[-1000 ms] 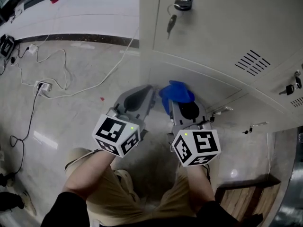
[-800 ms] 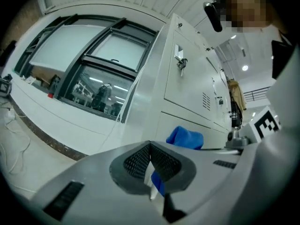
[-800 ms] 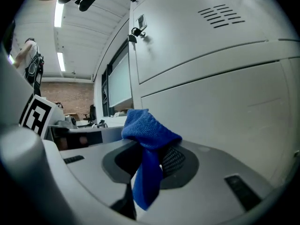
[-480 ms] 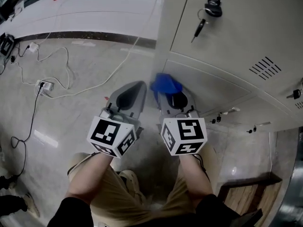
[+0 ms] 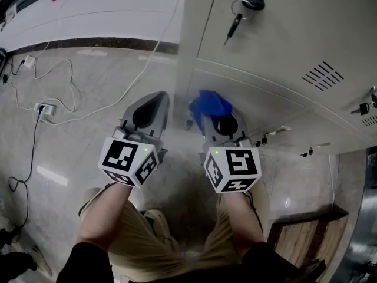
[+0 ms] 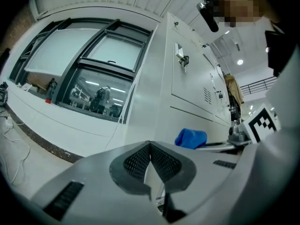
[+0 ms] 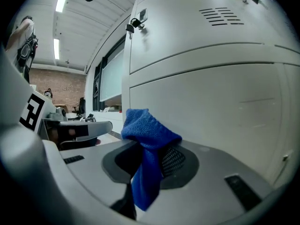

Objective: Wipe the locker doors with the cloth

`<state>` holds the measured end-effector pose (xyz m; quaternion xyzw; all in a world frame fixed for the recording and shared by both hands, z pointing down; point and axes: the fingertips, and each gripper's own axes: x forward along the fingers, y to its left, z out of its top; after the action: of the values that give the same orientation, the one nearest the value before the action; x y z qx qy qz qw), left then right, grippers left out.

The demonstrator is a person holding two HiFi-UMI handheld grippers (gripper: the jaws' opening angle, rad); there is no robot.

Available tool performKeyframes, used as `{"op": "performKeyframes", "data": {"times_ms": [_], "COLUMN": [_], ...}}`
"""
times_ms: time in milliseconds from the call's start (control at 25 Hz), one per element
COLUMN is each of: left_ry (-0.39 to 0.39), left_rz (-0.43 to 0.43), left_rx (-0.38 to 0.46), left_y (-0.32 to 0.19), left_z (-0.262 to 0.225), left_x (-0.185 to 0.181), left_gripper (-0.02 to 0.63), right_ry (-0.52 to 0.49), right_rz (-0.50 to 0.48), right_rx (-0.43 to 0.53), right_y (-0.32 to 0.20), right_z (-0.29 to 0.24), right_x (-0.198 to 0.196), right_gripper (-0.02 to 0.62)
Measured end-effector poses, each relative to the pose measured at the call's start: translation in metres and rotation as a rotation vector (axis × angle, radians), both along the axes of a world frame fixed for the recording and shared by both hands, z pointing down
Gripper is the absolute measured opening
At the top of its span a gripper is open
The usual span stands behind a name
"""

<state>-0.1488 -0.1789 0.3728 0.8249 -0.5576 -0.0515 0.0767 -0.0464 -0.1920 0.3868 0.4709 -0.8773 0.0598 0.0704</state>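
Observation:
A blue cloth (image 5: 210,106) is bunched at the tips of my right gripper (image 5: 213,118), which is shut on it. The wad (image 7: 149,131) rests against the lower locker door (image 7: 211,111), near that door's left edge (image 5: 247,102). My left gripper (image 5: 148,106) hangs beside it over the floor, shut with nothing in it; its pads (image 6: 150,159) meet. In the left gripper view the cloth (image 6: 190,138) shows to the right. A higher locker door (image 5: 294,34) carries a lock with keys (image 5: 242,3) hanging from it.
Grey lockers fill the right side, with more locks and keys (image 5: 366,106) and vent slots (image 5: 321,74). White cables (image 5: 65,87) and a power strip (image 5: 42,108) lie on the floor at the left. A person's legs (image 5: 159,234) are below. A wooden pallet (image 5: 306,240) sits at lower right.
Both grippers have shifted left and slightly nearer along the lockers. The cloth has slid from mid-door towards the lower door's left edge, still held by the right gripper.

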Motion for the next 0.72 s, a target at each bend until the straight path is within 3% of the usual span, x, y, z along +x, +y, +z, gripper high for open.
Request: {"op": "performKeyframes", "data": {"times_ms": [200,400,560,720], "left_ry": [-0.017,0.065,0.033,0.050], "left_rz": [-0.021,-0.031,-0.019,-0.037], "left_rx": [-0.045,-0.090,-0.100,-0.137], "left_y": [-0.010,-0.020,-0.021,-0.019], "left_z": [0.018,0.021,0.026,0.034], "left_x": [-0.003,0.000,0.007,0.000], "left_gripper": [0.009,0.009,0.009,0.009], "right_ry": [-0.007,-0.014,-0.035,-0.044], "right_rz": [0.047,0.093,0.120,0.168], "right_rx": [-0.003,0.015,0.023,0.034], "right_y": [-0.001,0.000,0.000,-0.001], "right_z": [0.000,0.003,0.005,0.003], "right_x": [0.027,0.057,0.082,0.110], "right_gripper": [0.089,0.089,0.089,0.089]}}
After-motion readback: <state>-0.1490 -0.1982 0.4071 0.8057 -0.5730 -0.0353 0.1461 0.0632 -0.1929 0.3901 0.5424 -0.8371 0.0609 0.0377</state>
